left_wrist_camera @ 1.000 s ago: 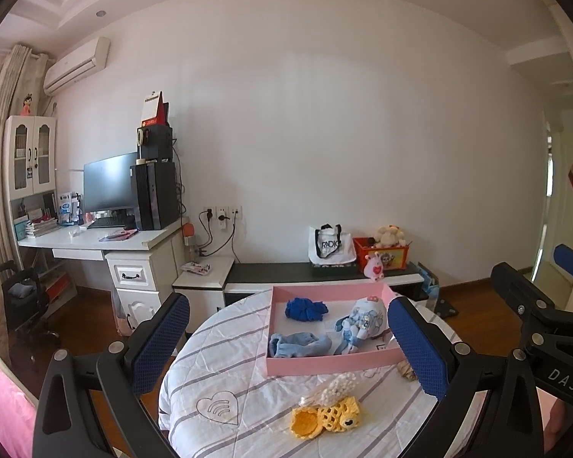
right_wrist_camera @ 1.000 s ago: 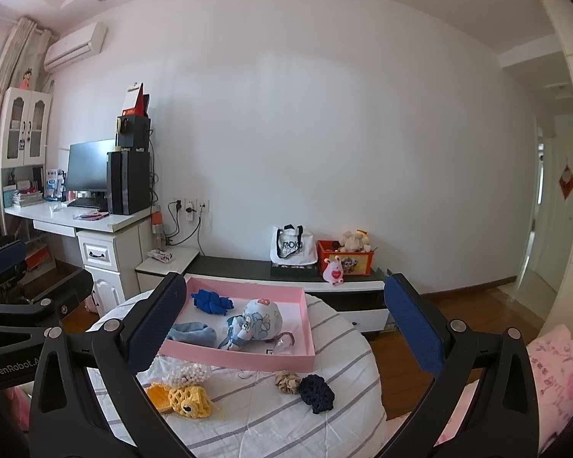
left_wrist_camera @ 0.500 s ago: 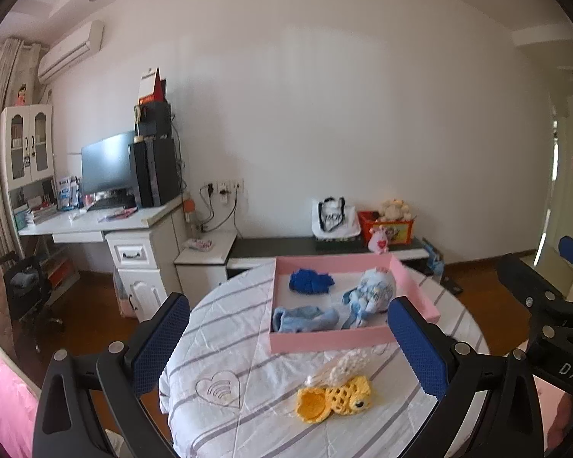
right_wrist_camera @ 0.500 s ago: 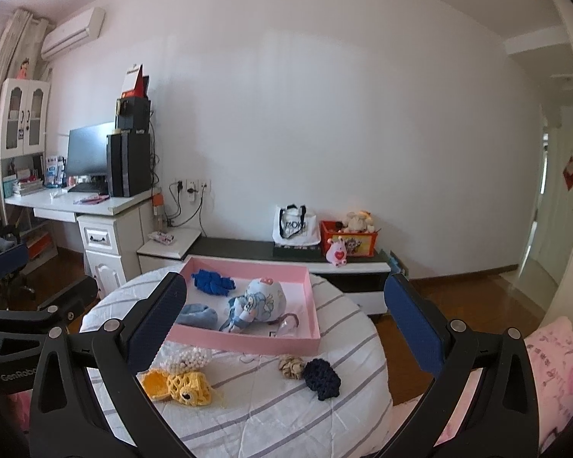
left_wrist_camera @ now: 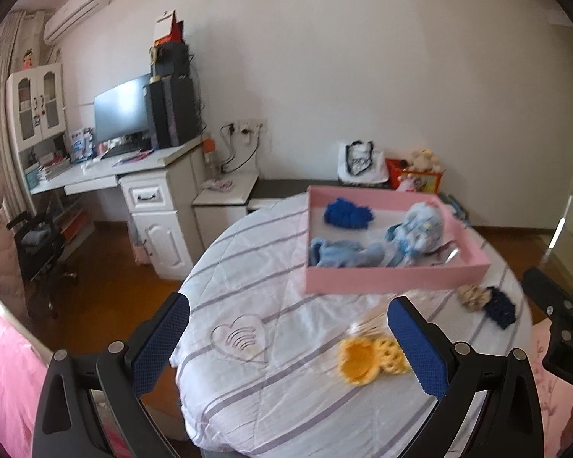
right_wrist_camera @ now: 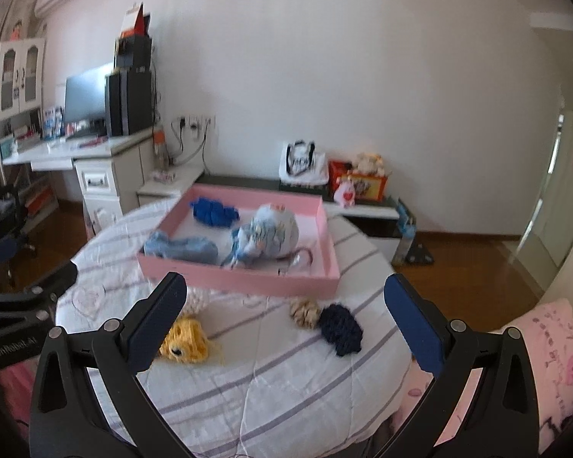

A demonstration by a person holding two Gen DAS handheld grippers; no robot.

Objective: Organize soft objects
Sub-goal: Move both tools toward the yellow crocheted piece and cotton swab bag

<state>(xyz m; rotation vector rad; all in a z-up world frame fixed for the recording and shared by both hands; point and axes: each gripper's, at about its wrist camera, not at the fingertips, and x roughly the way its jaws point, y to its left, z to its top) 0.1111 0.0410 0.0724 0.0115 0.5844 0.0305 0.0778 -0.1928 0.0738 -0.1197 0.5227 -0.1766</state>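
A pink tray [right_wrist_camera: 248, 280] [left_wrist_camera: 393, 280] sits on the far part of a round table covered with a striped white quilt [right_wrist_camera: 248, 374]. Inside it lie a royal-blue knit piece [right_wrist_camera: 214, 212], a light-blue cloth [right_wrist_camera: 183, 247] and a pale-blue plush toy [right_wrist_camera: 267, 234]. In front of the tray lie a yellow crochet toy [right_wrist_camera: 185, 341] [left_wrist_camera: 366, 357] with a white beaded piece [right_wrist_camera: 196, 299], a beige scrunchie [right_wrist_camera: 305, 312] and a navy knit piece [right_wrist_camera: 342, 328] [left_wrist_camera: 500, 307]. My left gripper [left_wrist_camera: 286, 343] and right gripper [right_wrist_camera: 286, 324] both hang open above the table's near side, holding nothing.
A white desk [left_wrist_camera: 107, 175] with a monitor and computer tower stands at the left wall, with a black chair [left_wrist_camera: 38, 244] beside it. A low dark TV bench [right_wrist_camera: 286, 187] with a bag and toys runs behind the table. Pink bedding [right_wrist_camera: 546, 358] lies at the lower right.
Both views have tilted down and come closer to the table, so the tray and loose items look larger. Both grippers stay open. No object has moved.
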